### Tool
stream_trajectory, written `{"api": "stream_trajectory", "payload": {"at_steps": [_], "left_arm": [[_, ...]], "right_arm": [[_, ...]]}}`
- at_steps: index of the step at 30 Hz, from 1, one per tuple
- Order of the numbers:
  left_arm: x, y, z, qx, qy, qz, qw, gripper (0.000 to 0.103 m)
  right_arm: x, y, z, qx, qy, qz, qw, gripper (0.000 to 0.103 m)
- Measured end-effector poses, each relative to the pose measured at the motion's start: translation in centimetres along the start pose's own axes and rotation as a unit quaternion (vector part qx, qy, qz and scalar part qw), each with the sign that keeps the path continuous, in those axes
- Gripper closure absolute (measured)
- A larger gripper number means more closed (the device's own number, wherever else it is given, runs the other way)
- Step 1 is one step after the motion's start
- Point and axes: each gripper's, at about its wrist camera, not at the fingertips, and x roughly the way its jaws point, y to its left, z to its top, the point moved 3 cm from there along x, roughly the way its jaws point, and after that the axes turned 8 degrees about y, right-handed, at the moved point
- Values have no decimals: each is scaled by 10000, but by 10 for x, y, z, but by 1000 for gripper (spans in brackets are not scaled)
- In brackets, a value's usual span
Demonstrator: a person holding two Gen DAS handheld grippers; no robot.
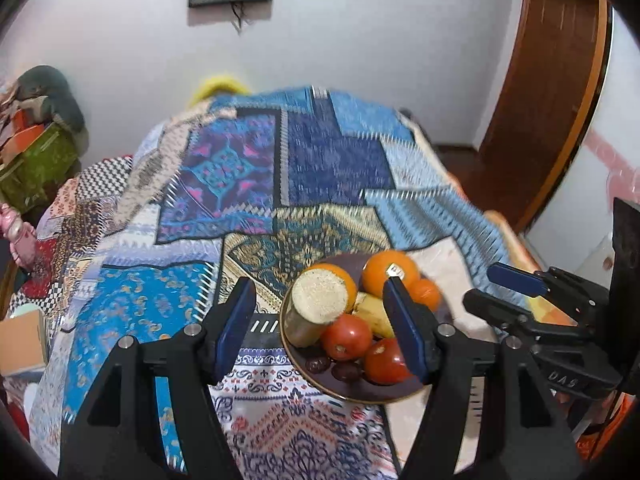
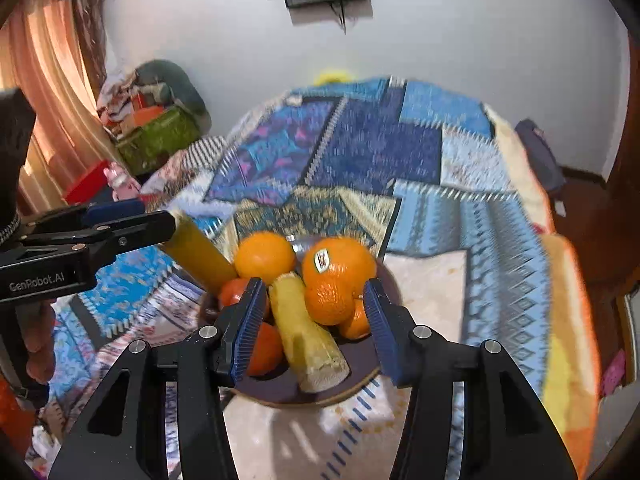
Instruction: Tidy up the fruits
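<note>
Both tools hover over the round dark brown plate with a gilt rim [image 1: 354,399], which rests on the bed's blue patchwork blanket [image 1: 240,168].

The left tool [image 1: 322,330] has its blue pads wide apart. The thick yellow-green stalk piece with a pale cut end [image 1: 316,304] leans up out of the plate between them, unclamped. The right tool [image 2: 316,332] is also spread open and grips nothing. Right ahead of it, between its pads, lie the pale yellow stalk piece [image 2: 308,332] and a small puckered mandarin [image 2: 330,304].

The likely step is lifting the leaning stalk out. To do it well, I would centre the left pads on its sides below the cut end, close firmly, and draw it along its own axis so the plain round orange [image 2: 264,256] just behind it does not roll.

The plate is crowded. It also holds a large stickered orange [image 2: 340,264], two glossy red tomatoes [image 1: 346,336] close under the left tool, and small dark wrinkled fruits [image 1: 318,364] at the near rim.
</note>
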Motion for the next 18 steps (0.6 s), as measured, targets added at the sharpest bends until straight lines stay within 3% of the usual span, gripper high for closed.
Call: {"api": "stream_trajectory", "payload": {"at_steps": [4, 10, 18], "left_arm": [[-57, -7, -4, -126, -605, -15, 9981, 37], [-152, -23, -20, -200, -1541, -56, 9878, 34], [-240, -47, -61, -70, -2308, 26, 9730, 25]], "right_arm": [[-60, 13, 5, -52, -567, -6, 9984, 56], [-142, 42, 2, -270, -1380, -72, 9900, 55], [-216, 75, -27, -337, -2097, -37, 9772, 47]]}}
